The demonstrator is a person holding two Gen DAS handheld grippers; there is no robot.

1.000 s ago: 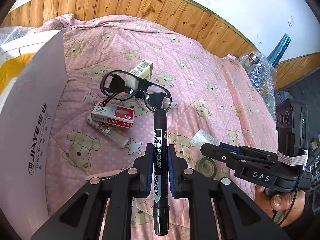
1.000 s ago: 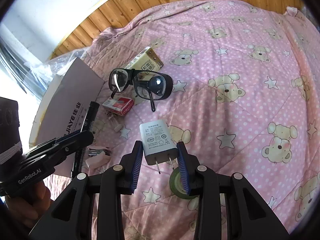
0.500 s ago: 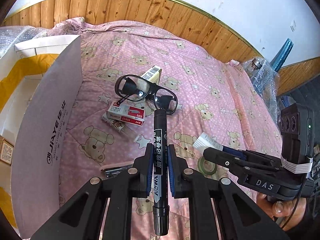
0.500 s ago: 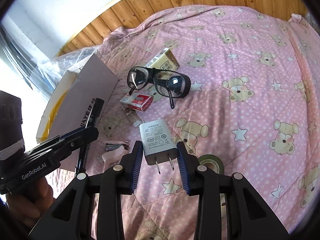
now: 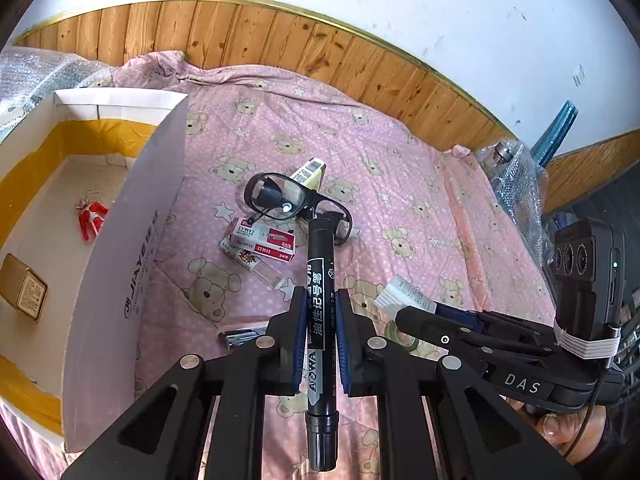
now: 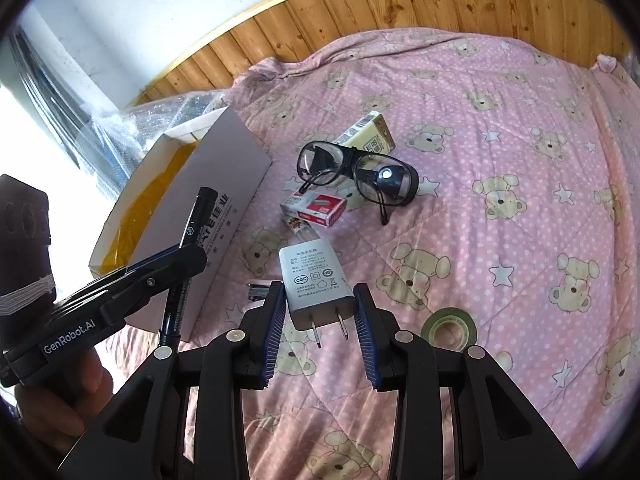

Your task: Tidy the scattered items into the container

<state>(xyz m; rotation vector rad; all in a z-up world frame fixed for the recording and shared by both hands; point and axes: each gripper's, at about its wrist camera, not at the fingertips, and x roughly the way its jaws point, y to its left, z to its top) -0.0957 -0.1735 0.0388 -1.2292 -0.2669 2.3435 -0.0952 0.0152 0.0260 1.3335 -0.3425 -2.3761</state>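
Left wrist view: the left gripper [image 5: 321, 312] is clamped on a black marker [image 5: 320, 288], which runs lengthwise between the blue pads and pokes out past both ends. At 9 o'clock stands the open white box [image 5: 132, 240], its tall flap upright; inside lie a red clip [image 5: 91, 220] and a small brown packet [image 5: 25, 288]. At 12 o'clock from the marker tip, the safety glasses [image 5: 296, 204] rest on the pink bear-print quilt [image 5: 420, 208], overlapping a yellowish carton [image 5: 308, 170], with a red-and-white staple box [image 5: 266, 240] just beside them at 8 o'clock (a small clear case lies touching its lower edge). The right gripper [image 5: 400, 312] enters from 3 o'clock.

In the right wrist view, the right gripper [image 6: 320, 308] squeezes a white charger [image 6: 314, 276] by its sides, prongs pointing toward the camera. A roll of green tape [image 6: 450, 328] lies on the quilt at 4 o'clock from it.
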